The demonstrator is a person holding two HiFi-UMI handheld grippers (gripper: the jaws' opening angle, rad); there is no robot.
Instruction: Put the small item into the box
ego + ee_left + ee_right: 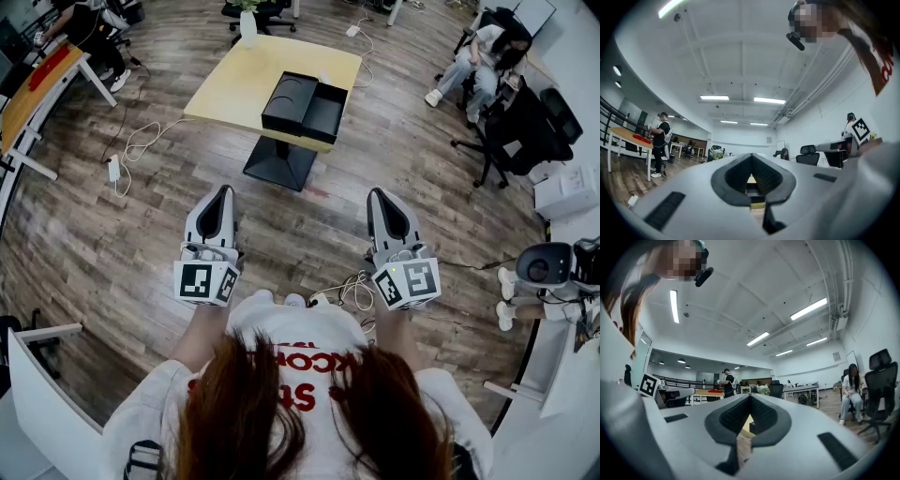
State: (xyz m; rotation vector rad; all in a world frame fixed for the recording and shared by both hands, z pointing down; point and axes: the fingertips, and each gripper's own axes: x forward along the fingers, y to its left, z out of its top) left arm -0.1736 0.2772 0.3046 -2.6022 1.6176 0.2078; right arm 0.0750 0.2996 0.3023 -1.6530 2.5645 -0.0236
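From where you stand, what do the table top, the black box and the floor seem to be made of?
Table top: likely wood or laminate; pale yellow, smooth, no grain visible.
Black box: matte, sharp-edged, no glare; stiff cardboard or plastic, I cannot tell which.
Floor: brownish planks with seams and streaky grain; real wood or vinyl imitation, both possible.

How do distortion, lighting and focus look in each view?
Head view: heavy fisheye bends the floorboards; even light, table and black box sharp. Left gripper view: dark round vignette, left gripper soft up close. Right gripper view: same vignette, ceiling strip lights blown out.
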